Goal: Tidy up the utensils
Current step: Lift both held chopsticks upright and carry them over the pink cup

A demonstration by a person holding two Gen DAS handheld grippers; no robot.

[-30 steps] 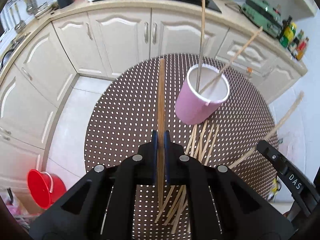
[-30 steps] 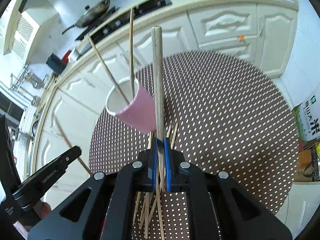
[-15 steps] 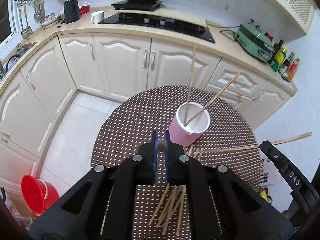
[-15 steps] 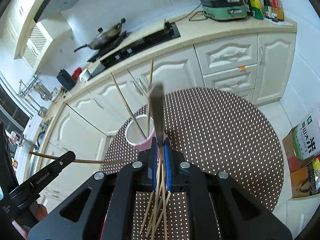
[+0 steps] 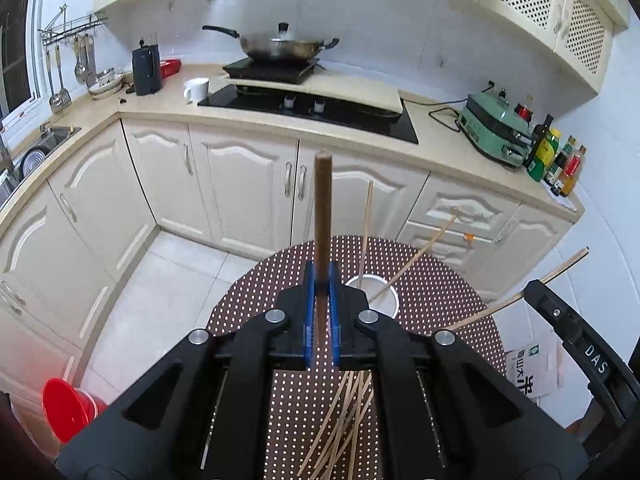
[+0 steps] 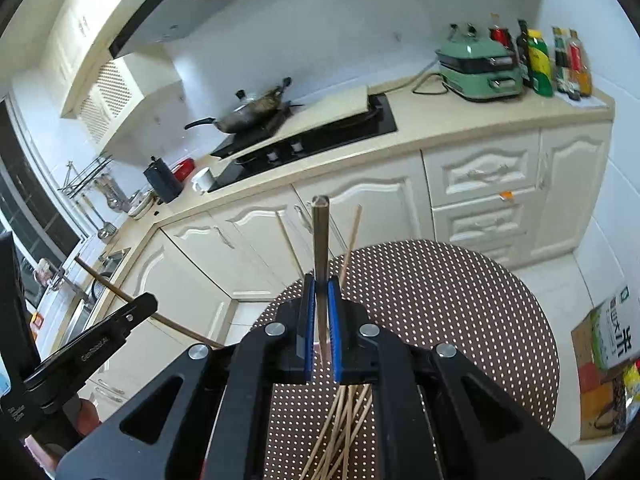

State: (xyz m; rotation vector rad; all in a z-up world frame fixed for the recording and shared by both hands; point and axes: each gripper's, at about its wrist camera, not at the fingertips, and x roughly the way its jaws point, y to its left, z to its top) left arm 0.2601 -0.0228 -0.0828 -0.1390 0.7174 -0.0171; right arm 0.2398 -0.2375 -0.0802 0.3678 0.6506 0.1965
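left gripper (image 5: 321, 312): clamped on dark chopstick (image 5: 322, 216), pointing up-forward | cup (image 5: 374, 292): on dotted table (image 5: 440, 280), two sticks inside, partly hidden by gripper | loose sticks (image 5: 344, 412): piled on table nearer camera | right gripper (image 5: 568, 332): at right edge, pale stick (image 5: 532, 284) at its tip

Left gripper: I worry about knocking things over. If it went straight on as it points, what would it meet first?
Probably the cup on the table just beyond the left gripper; depth is uncertain.
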